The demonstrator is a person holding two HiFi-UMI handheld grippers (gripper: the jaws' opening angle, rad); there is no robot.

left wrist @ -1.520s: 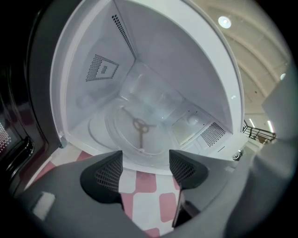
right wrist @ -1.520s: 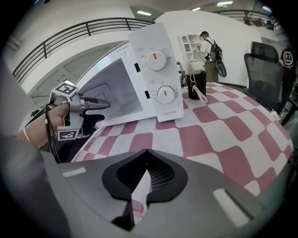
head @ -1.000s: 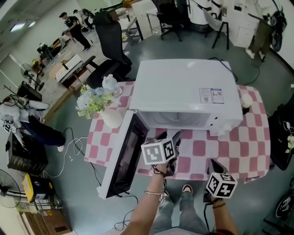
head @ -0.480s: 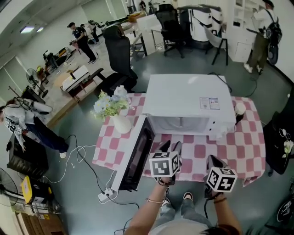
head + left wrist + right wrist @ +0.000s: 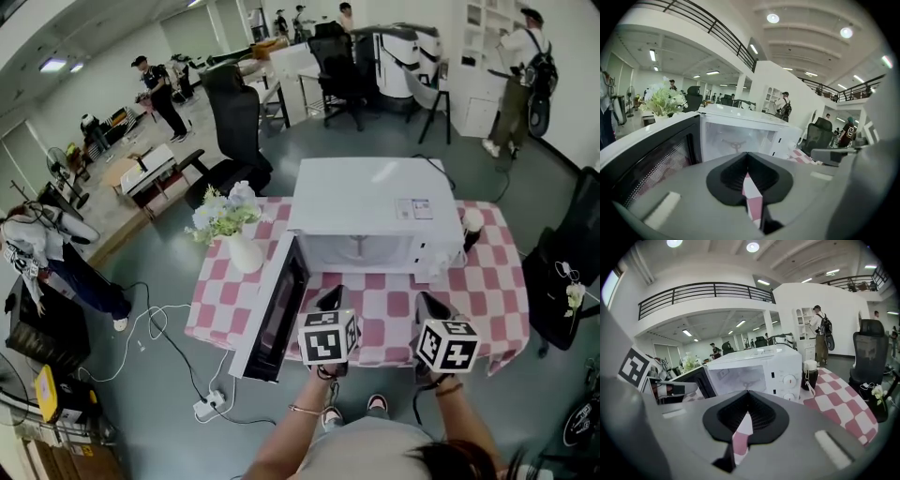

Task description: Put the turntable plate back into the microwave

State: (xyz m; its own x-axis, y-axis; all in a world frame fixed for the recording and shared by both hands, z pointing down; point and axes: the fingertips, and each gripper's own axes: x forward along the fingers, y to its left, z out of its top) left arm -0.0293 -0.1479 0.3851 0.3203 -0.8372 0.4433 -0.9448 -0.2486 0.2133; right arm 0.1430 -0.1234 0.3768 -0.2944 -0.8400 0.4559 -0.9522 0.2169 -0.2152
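Observation:
The white microwave (image 5: 375, 211) stands on the pink-checked table (image 5: 487, 291) with its door (image 5: 272, 305) swung wide open to the left. In the left gripper view a three-armed roller ring (image 5: 735, 144) shows on the floor of the lit cavity. I cannot tell whether the glass turntable plate lies over it. My left gripper (image 5: 330, 298) hangs in front of the cavity, near the table's front edge, shut with nothing between its fingers. My right gripper (image 5: 424, 302) is beside it on the right, also shut and holding nothing. Neither touches the microwave.
A white vase of flowers (image 5: 230, 225) stands on the table left of the open door. A dark bottle (image 5: 472, 228) stands right of the microwave. A black chair (image 5: 562, 272) is by the table's right side. Cables and a power strip (image 5: 206, 408) lie on the floor at left.
Both grippers have risen and drawn back from the microwave toward me. The left jaws have gone from apart to shut. The microwave door stays open.

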